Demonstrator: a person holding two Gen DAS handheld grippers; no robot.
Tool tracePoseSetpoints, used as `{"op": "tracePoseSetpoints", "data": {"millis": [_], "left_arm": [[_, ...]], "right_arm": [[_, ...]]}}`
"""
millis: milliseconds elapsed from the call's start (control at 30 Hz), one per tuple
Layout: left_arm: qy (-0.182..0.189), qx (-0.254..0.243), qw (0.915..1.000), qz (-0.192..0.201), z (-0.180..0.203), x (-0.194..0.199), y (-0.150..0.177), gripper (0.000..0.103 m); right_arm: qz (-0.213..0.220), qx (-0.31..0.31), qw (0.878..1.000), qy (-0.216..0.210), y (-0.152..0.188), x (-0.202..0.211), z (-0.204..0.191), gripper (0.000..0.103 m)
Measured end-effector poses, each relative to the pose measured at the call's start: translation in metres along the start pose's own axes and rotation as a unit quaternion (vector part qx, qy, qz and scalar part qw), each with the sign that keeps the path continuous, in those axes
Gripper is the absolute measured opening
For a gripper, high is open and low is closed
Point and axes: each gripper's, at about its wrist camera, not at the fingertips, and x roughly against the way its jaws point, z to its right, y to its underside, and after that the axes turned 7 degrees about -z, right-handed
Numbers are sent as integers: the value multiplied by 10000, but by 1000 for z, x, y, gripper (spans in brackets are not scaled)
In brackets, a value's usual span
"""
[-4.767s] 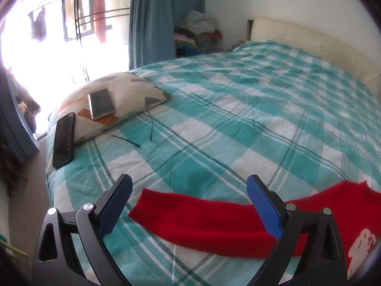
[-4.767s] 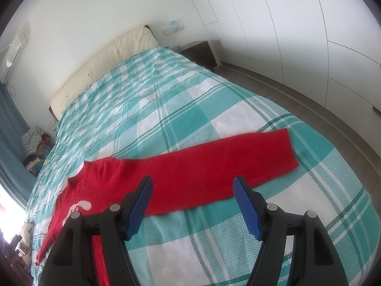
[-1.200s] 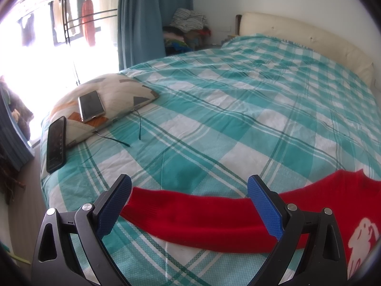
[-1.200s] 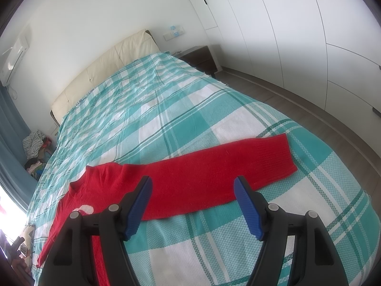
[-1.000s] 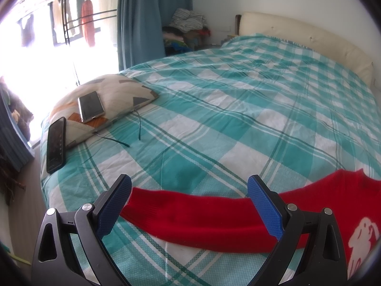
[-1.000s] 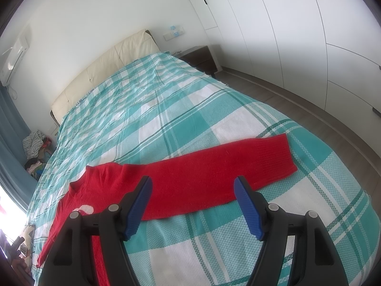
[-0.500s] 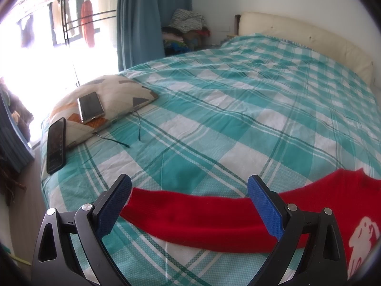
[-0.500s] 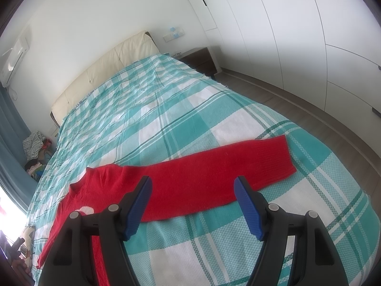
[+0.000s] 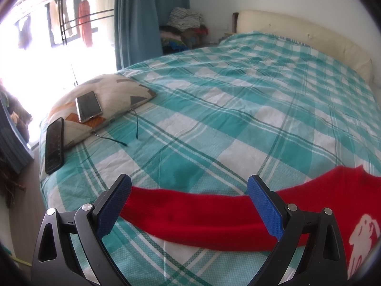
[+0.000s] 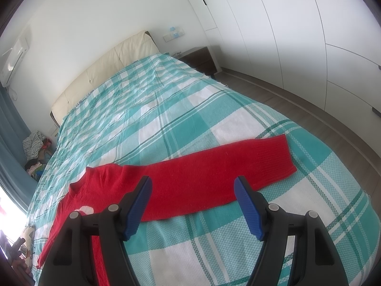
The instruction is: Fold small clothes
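Toward the far left corner of the bed (image 9: 238, 100), under its teal-and-white checked cover, a patterned pillow (image 9: 112, 95) with a phone (image 9: 88, 106) lying on top and a second dark phone (image 9: 55, 145) propped against its near edge; a thin dark cord (image 9: 114, 140) trailing from the pillow onto the cover. Behind, a blue curtain (image 9: 142, 16), a heap of clothes (image 9: 183, 31) in the corner, and a cream headboard (image 9: 304, 35). On the other side, white wardrobe doors (image 10: 297, 35) and a dark bedside table (image 10: 200, 57). Nothing lying between either tool and the garment. Left gripper (image 9: 189, 202) with jaws spread wide, blue pads apart, holding nothing and touching nothing. Right gripper (image 10: 193, 202) likewise wide apart, empty, clear of the fabric. Red sweater (image 10: 190, 181) spread flat near the foot of the bed, both sleeves stretched out sideways, white motif on the chest. Left sleeve (image 9: 190, 217) seen running across between the left jaws, its cuff beside the left pad. Right sleeve (image 10: 238, 164) seen crossing beyond the right jaws, its ribbed cuff (image 10: 278, 159) lying past the right pad, near the bed's edge.
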Motion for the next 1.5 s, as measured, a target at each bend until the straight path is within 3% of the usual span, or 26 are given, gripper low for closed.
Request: {"op": "tracePoseSetpoints", "data": {"millis": [933, 1100, 1233, 1367, 1500], "left_arm": [[70, -53, 9999, -60, 6, -1, 0, 99], [237, -45, 9997, -70, 9, 4, 1, 99], [284, -26, 9996, -75, 7, 7, 0, 99], [302, -2, 9995, -78, 6, 8, 0, 99], [296, 28, 9995, -91, 2, 6, -1, 99]], "right_arm": [[35, -2, 10000, 24, 2, 0, 0, 71], [539, -232, 9981, 180, -2, 14, 14, 71], [866, -1324, 9873, -99, -13, 26, 65, 74], [335, -2472, 9630, -1025, -9, 3, 115, 74], [-259, -3071, 9383, -1569, 2, -30, 132, 74]]}}
